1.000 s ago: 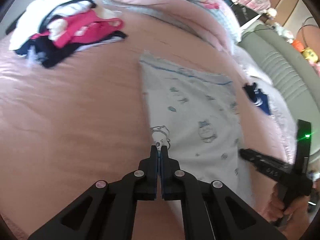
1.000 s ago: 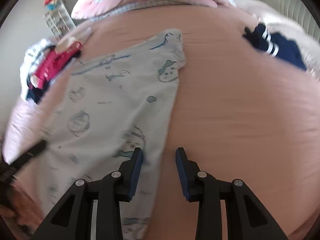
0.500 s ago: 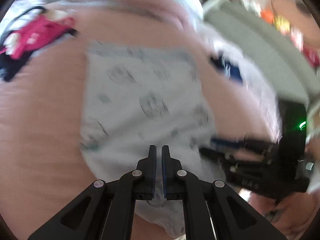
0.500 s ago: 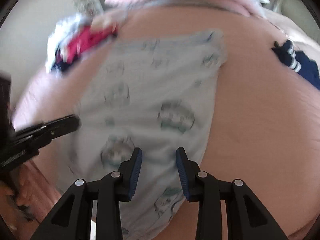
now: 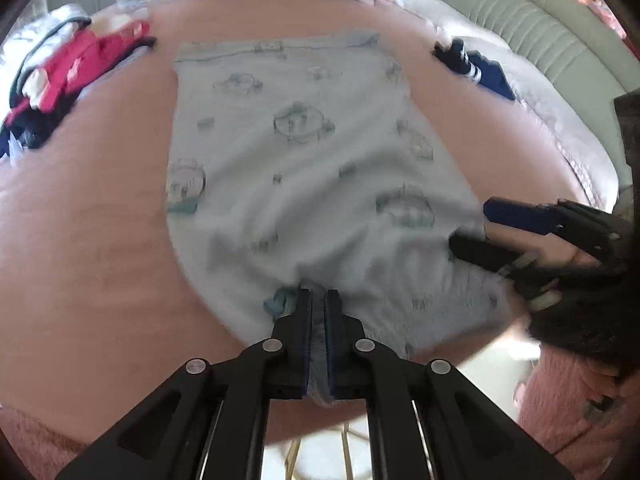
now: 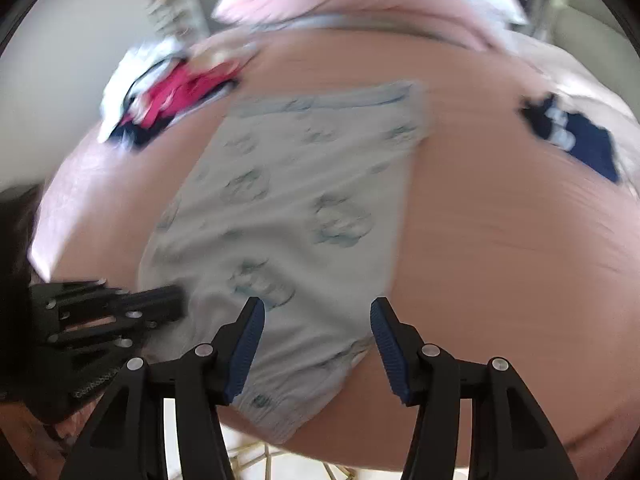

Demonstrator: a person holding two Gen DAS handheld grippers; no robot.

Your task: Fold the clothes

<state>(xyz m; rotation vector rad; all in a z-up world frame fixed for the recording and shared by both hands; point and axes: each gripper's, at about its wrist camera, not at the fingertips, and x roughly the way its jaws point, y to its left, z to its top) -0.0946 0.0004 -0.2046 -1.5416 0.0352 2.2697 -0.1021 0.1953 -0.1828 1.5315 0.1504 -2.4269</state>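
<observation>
My left wrist view looks steeply down along its own fingers, close over the near edge of the bed [image 5: 92,248]. My right wrist view looks down the same way, just to the right. Both share the pale printed garment [image 5: 304,168] [image 6: 296,216], the clothes pile [image 5: 60,76] [image 6: 168,92] far left, the navy item [image 5: 480,72] [image 6: 576,140] far right. Each view catches the other gripper at its side edge.
</observation>
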